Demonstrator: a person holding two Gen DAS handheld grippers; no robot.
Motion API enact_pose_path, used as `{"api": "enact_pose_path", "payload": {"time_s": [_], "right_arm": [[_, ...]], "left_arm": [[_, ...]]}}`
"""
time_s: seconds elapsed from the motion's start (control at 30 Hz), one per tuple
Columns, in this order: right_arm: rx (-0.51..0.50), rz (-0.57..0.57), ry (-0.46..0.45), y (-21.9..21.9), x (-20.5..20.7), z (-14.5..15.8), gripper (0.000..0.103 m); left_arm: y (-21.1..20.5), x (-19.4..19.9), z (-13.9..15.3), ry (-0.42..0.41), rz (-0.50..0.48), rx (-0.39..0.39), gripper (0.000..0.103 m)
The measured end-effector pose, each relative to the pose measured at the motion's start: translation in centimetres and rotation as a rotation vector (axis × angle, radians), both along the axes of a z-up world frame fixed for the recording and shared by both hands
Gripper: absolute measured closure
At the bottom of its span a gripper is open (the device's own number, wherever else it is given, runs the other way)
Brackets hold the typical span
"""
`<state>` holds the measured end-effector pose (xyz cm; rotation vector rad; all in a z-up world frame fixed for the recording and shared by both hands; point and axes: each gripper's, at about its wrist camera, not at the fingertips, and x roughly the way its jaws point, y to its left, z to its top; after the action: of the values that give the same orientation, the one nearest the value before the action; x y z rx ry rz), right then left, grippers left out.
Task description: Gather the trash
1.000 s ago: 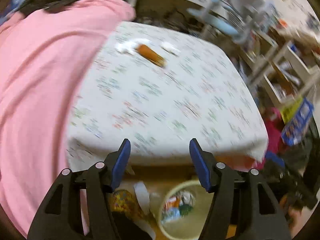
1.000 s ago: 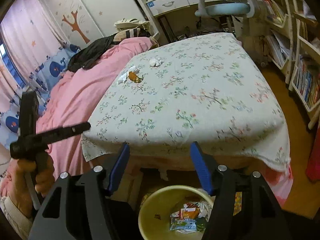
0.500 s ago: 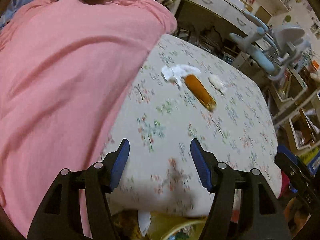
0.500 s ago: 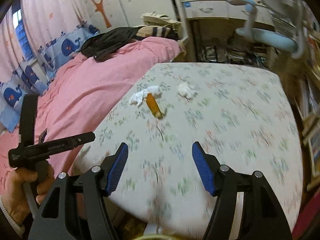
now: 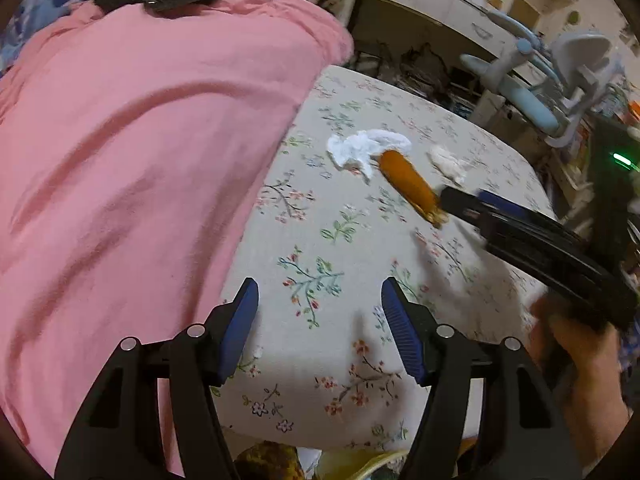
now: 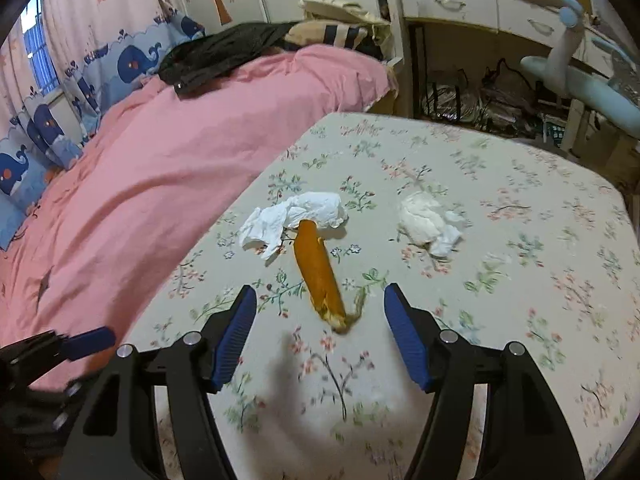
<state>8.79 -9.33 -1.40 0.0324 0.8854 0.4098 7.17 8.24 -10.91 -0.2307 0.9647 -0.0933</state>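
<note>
An orange corn-cob-like piece of trash lies on the floral table cover, its far end on a crumpled white tissue. A second crumpled tissue lies to its right. My right gripper is open, its jaws on either side of the cob's near end, just above the cloth. In the left wrist view the cob and both tissues lie ahead, and the right gripper reaches the cob's end. My left gripper is open and empty over the table's near part.
A pink blanket covers the bed left of the table. A blue desk chair and a white desk stand behind. A yellow bin's rim shows below the table's front edge.
Both grippers have moved up from over the bin and forward across the table. The right gripper has closed in on the cob's near end and now straddles it, still open.
</note>
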Motion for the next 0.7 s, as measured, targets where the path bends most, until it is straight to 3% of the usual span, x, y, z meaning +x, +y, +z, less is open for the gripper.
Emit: {"api": "enact_pose_path", "payload": {"time_s": [0.13, 0.2, 0.27, 0.33, 0.4, 0.47, 0.6, 0.7], "right_arm": [[-0.026, 0.037, 0.028, 1.1, 1.3, -1.4, 0.047], [-0.032, 0.056, 0.037, 1.6, 1.6, -1.8, 0.051], [-0.038, 0.072, 0.045, 1.8, 1.7, -2.1, 0.064], [-0.059, 0.087, 0.044, 1.9, 1.5, -2.4, 0.080], [-0.054, 0.091, 0.042, 1.3, 1.0, -2.3, 0.085], [-0.049, 0.100, 0.032, 0.5, 0.5, -2.0, 0.087], [-0.031, 0.113, 0.017, -1.6, -1.2, -1.4, 0.087], [-0.037, 0.126, 0.018, -3.1, -2.2, -1.7, 0.087]], "left_arm": [[0.4, -1.8, 0.5, -0.006, -0.153, 0.001, 0.042], [-0.3, -3.4, 0.3, -0.005, -0.265, 0.050, 0.042], [-1.0, -5.4, -0.5, 0.017, -0.368, 0.105, 0.042], [-1.4, -7.6, -2.1, 0.071, -0.432, 0.108, 0.042], [-1.9, -9.9, -4.2, 0.131, -0.474, 0.133, 0.042], [-2.3, -12.1, -6.0, 0.157, -0.472, 0.155, 0.042], [-2.4, -15.5, -9.7, 0.163, -0.360, 0.096, 0.042], [-2.8, -17.4, -13.6, 0.179, -0.289, 0.134, 0.038]]}}
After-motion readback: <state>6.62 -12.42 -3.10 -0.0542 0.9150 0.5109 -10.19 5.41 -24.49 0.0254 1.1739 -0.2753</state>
